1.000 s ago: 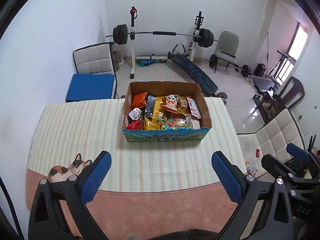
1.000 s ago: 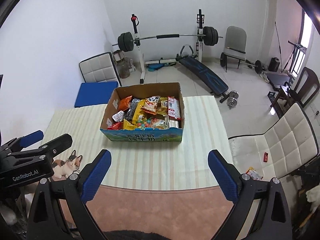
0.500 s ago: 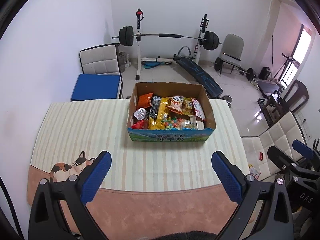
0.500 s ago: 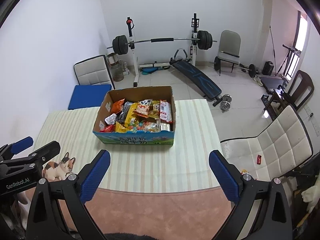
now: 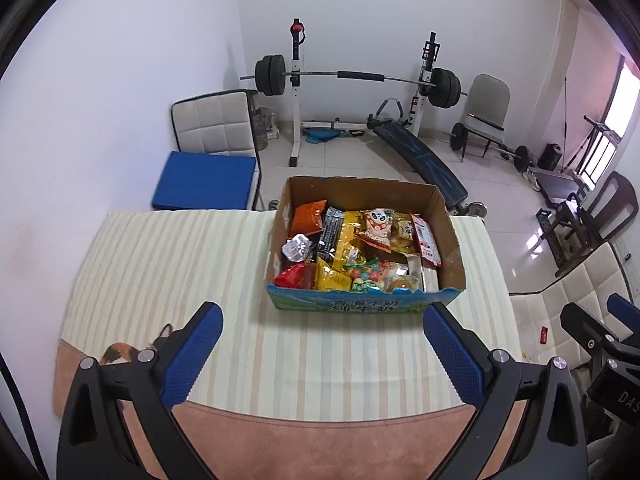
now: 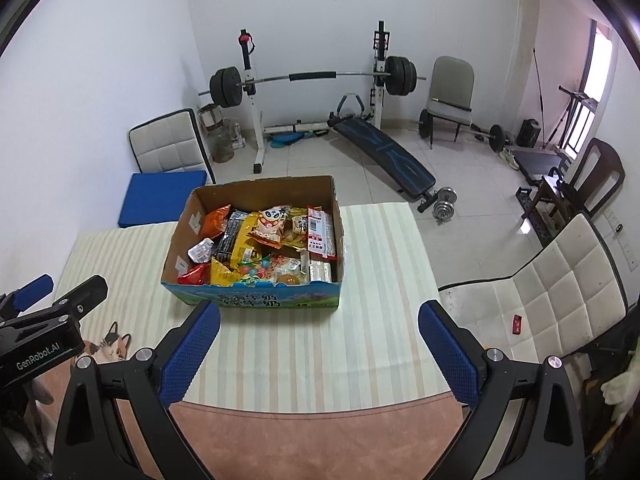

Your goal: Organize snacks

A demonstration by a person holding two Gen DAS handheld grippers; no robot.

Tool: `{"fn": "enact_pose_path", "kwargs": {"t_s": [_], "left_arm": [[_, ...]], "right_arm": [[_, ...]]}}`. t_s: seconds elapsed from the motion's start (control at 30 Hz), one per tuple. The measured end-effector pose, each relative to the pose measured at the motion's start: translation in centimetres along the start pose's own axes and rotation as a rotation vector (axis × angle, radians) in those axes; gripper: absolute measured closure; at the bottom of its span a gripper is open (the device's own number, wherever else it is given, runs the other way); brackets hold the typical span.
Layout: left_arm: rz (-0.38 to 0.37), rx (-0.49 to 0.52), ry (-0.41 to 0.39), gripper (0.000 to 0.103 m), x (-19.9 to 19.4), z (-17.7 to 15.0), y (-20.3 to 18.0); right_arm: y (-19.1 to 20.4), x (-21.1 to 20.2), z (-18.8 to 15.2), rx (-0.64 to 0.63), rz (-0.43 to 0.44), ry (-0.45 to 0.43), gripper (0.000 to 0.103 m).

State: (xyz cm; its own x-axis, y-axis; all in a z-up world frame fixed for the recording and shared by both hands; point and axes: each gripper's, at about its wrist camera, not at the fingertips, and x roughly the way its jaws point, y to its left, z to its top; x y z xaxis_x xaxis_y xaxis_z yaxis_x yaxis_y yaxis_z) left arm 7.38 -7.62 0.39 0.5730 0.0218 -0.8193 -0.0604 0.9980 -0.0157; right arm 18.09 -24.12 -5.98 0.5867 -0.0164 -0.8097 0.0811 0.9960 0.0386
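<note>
Open cardboard box upright on striped bench, filled with mixed colourful snack packets, loosely piled.

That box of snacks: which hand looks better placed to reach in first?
Probably the right gripper: in its view the box sits nearer its open fingers. In the left gripper's view the box lies further off. Both are empty, so it's close.
</note>
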Motion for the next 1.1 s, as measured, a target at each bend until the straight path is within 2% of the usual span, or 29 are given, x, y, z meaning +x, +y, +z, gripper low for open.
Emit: {"fn": "enact_pose_path", "kwargs": {"t_s": [0.47, 0.57, 1.1], "left_arm": [[-0.006, 0.007, 0.041, 0.000, 4.5, 1.6, -0.1], [-0.023, 0.008, 0.047, 0.000, 4.9, 1.8, -0.1], [-0.013, 0.036, 0.024, 0.000, 4.8, 2.0, -0.8]], "right_arm": [[-0.1, 5.7, 2.4, 0.006, -0.045, 0.025, 0.001], [0.0, 6.1, 2.5, 0.002, -0.049, 0.029, 0.001], [0.6, 6.0, 2.5, -0.021, -0.047, 0.016, 0.001]]}}
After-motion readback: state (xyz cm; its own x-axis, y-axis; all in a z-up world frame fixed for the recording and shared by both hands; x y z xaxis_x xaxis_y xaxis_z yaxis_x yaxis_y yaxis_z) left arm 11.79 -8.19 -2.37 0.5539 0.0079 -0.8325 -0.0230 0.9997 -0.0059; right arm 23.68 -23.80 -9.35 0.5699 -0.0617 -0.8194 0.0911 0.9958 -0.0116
